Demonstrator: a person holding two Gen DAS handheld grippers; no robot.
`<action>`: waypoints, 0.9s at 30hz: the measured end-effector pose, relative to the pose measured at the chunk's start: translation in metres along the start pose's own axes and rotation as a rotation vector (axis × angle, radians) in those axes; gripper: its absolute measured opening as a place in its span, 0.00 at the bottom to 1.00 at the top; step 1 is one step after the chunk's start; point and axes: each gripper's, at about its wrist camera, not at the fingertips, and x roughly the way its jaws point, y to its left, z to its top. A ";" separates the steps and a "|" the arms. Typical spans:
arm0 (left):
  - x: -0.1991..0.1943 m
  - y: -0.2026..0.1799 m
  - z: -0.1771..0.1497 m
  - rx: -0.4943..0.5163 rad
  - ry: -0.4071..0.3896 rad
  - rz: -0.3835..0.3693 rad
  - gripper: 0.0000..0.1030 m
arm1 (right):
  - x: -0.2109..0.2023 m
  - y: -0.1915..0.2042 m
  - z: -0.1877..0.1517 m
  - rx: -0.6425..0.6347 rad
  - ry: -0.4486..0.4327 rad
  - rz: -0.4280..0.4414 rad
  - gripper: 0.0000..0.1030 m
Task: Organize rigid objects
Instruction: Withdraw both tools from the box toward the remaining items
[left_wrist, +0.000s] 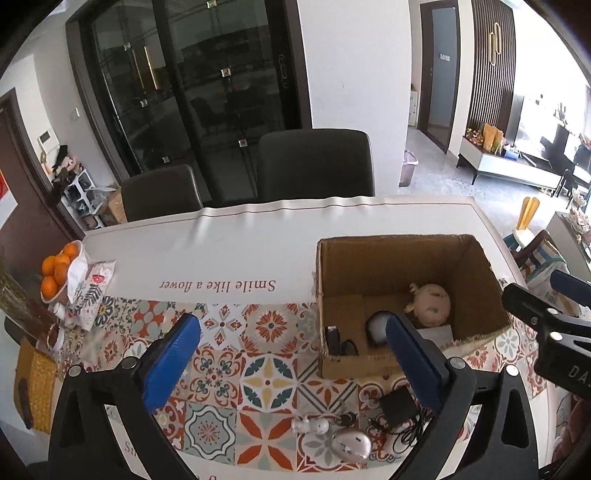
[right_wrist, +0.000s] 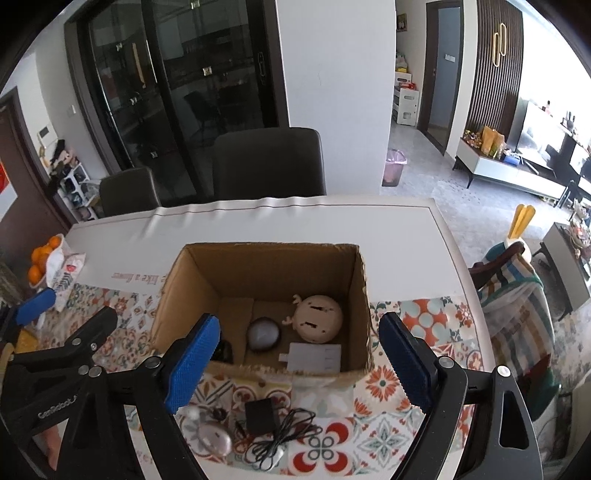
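Note:
An open cardboard box (left_wrist: 476, 280) (right_wrist: 354, 288) stands on the patterned tablecloth. Inside lie a beige deer-shaped toy (left_wrist: 432, 304) (right_wrist: 319, 321), a grey round object (left_wrist: 376, 326) (right_wrist: 263, 333), a white flat adapter (right_wrist: 314, 357) and a small dark item (left_wrist: 332, 338). In front of the box lie a black power adapter (left_wrist: 397, 404) (right_wrist: 260, 411) with a tangled cable (right_wrist: 284, 439), a silver mouse (left_wrist: 351, 443) (right_wrist: 214, 439) and a small white figurine (left_wrist: 310, 424). My left gripper (left_wrist: 293, 369) is open and empty above these loose items. My right gripper (right_wrist: 299, 365) is open and empty over the box's near edge.
A bowl of oranges (left_wrist: 55, 271) and a printed pouch (left_wrist: 88, 291) sit at the table's left end, with a yellow woven basket (left_wrist: 33, 387) nearer. Two dark chairs (left_wrist: 314, 166) stand behind the table. A chair with a striped blanket (right_wrist: 517, 295) is to the right.

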 end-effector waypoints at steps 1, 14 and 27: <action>-0.003 0.001 -0.003 -0.003 0.000 -0.001 1.00 | -0.003 0.000 -0.003 0.003 -0.004 0.004 0.85; -0.023 0.008 -0.055 -0.005 0.013 0.008 1.00 | -0.030 0.011 -0.053 -0.016 -0.033 0.025 0.85; -0.028 0.011 -0.110 -0.019 0.080 0.024 1.00 | -0.022 0.019 -0.101 -0.055 0.033 0.057 0.85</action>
